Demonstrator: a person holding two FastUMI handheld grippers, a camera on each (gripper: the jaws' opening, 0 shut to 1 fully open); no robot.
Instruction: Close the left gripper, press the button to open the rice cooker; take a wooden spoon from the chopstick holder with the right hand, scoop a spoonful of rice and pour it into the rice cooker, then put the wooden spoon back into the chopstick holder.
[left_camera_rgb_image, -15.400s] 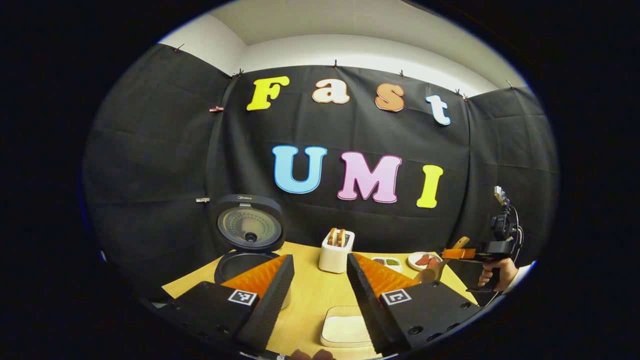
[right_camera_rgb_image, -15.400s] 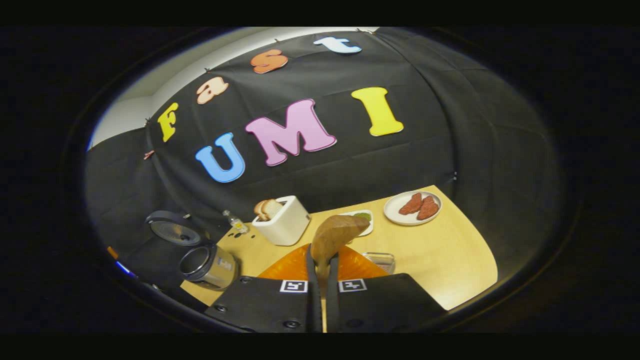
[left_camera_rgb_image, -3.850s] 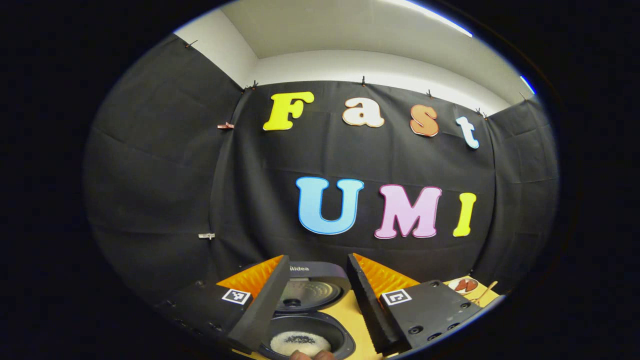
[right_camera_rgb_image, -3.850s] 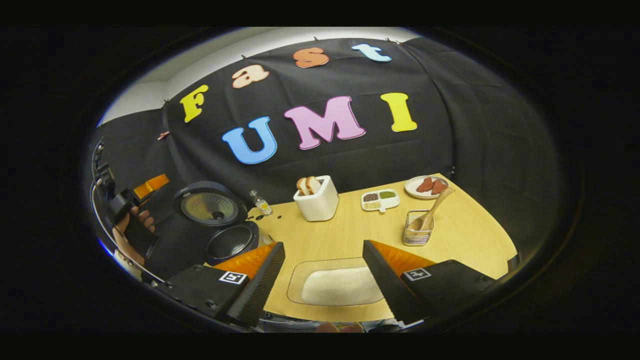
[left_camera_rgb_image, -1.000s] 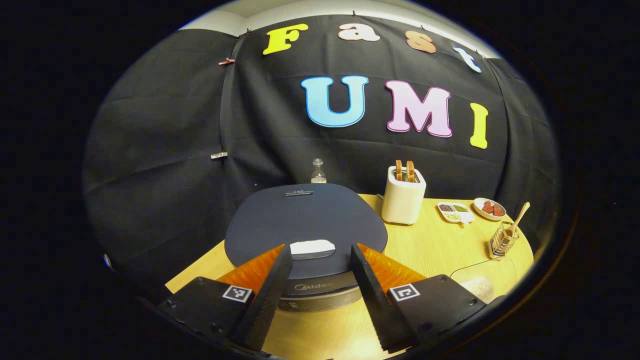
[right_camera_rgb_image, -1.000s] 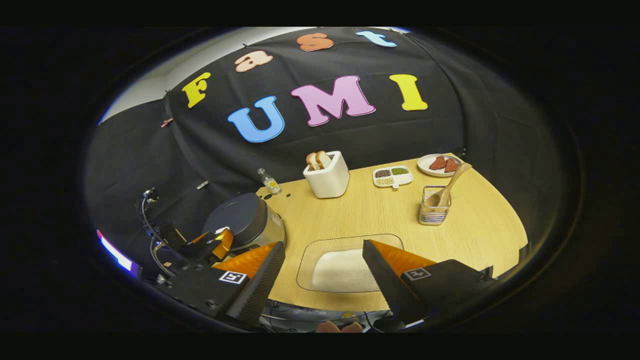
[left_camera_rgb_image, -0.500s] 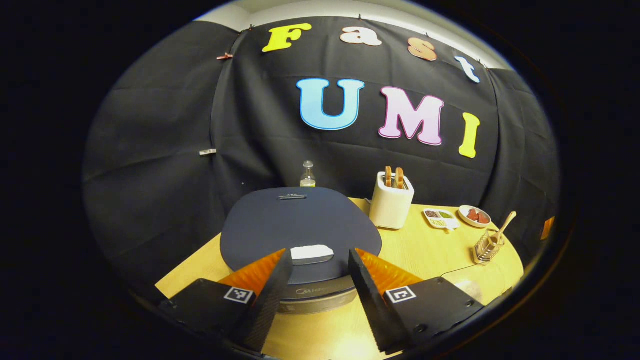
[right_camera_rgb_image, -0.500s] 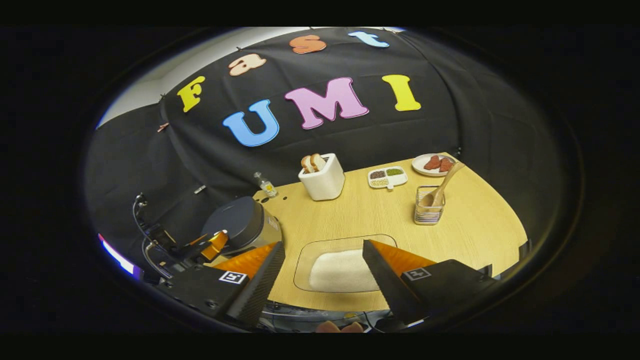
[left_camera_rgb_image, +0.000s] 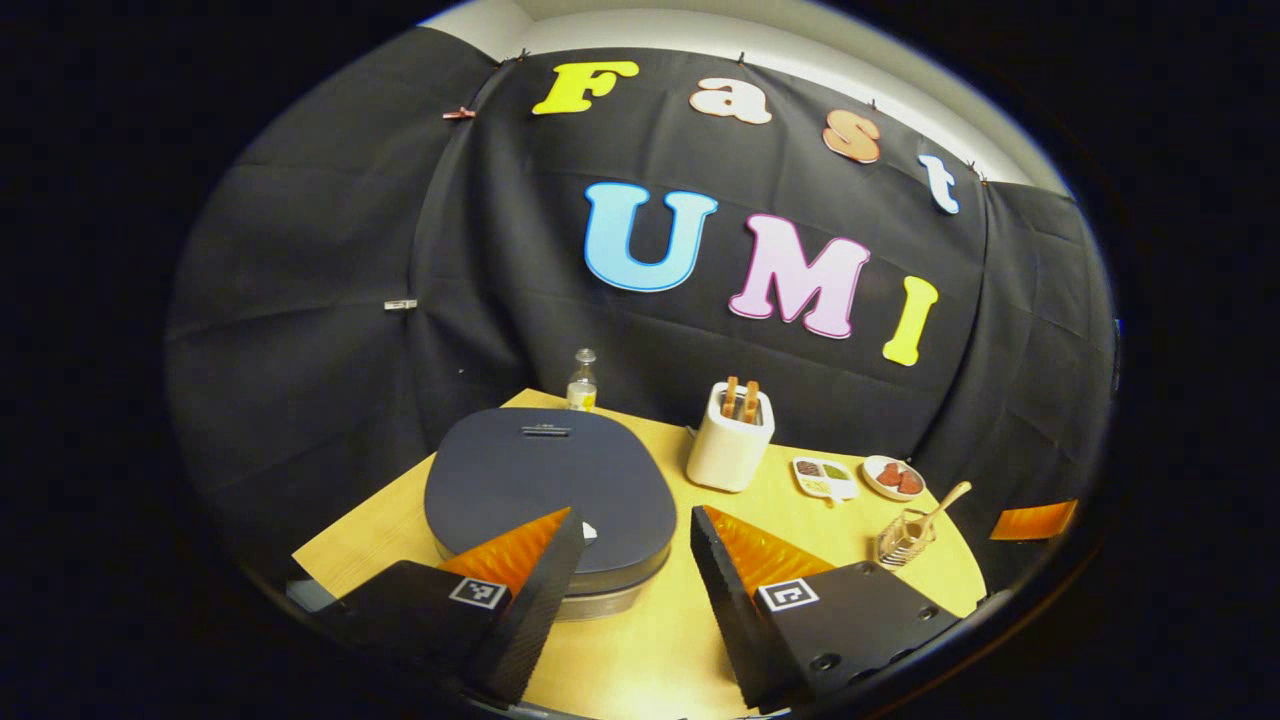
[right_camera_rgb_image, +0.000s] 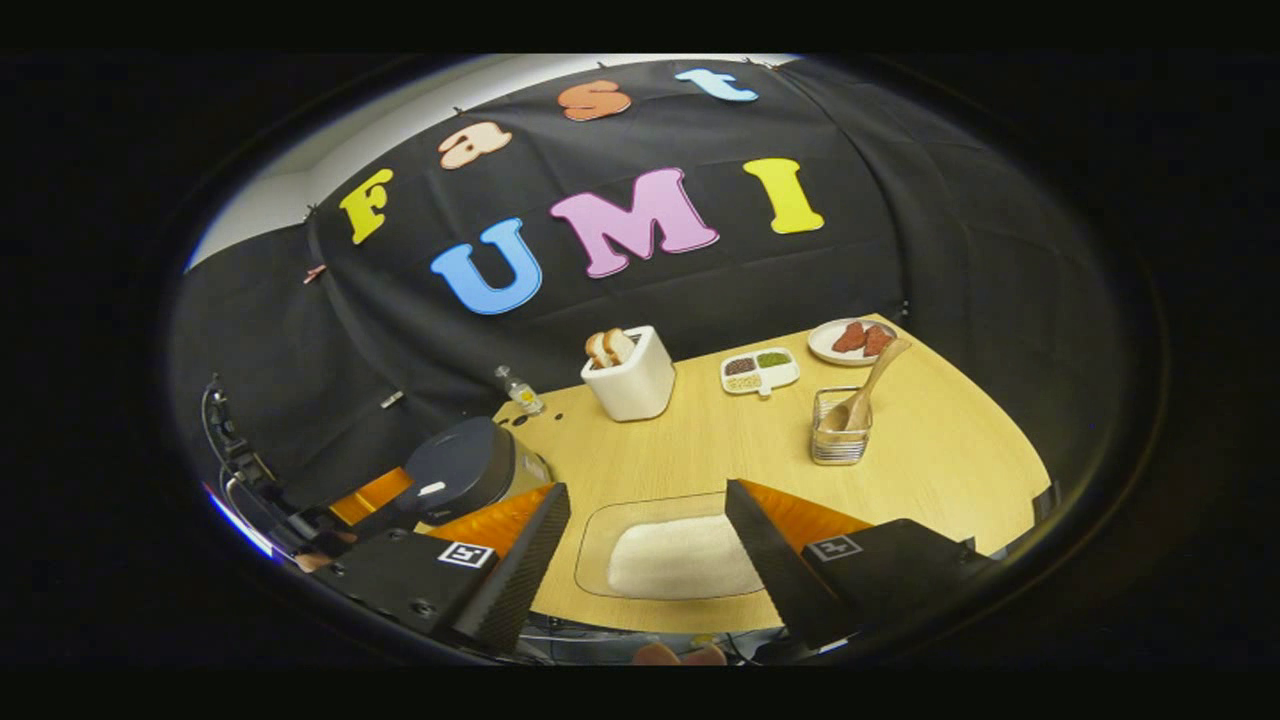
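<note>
The rice cooker (left_camera_rgb_image: 540, 480) stands at the table's left with its dark lid down; a small pale button (right_camera_rgb_image: 432, 488) shows on the lid's front. My left gripper (left_camera_rgb_image: 636, 517) hovers open just in front of it, holding nothing. The wooden spoon (right_camera_rgb_image: 868, 392) leans in the wire chopstick holder (right_camera_rgb_image: 838, 428) on the right, seen farther off as spoon (left_camera_rgb_image: 940, 500) and holder (left_camera_rgb_image: 903, 538). My right gripper (right_camera_rgb_image: 648, 490) is open and empty above the clear tray of rice (right_camera_rgb_image: 672, 556). The left gripper (right_camera_rgb_image: 345, 505) appears far left beside the cooker (right_camera_rgb_image: 465, 462).
A white toaster (right_camera_rgb_image: 628, 378) with bread stands at the back middle, a small bottle (right_camera_rgb_image: 520, 392) to its left. A divided condiment dish (right_camera_rgb_image: 760, 370) and a plate of meat (right_camera_rgb_image: 850, 340) lie at the back right. Bare wooden table (right_camera_rgb_image: 960, 450) surrounds the holder.
My left gripper has drawn back and up from the cooker's closed lid, which now looks smaller. The right gripper has barely shifted. Both stay open.
</note>
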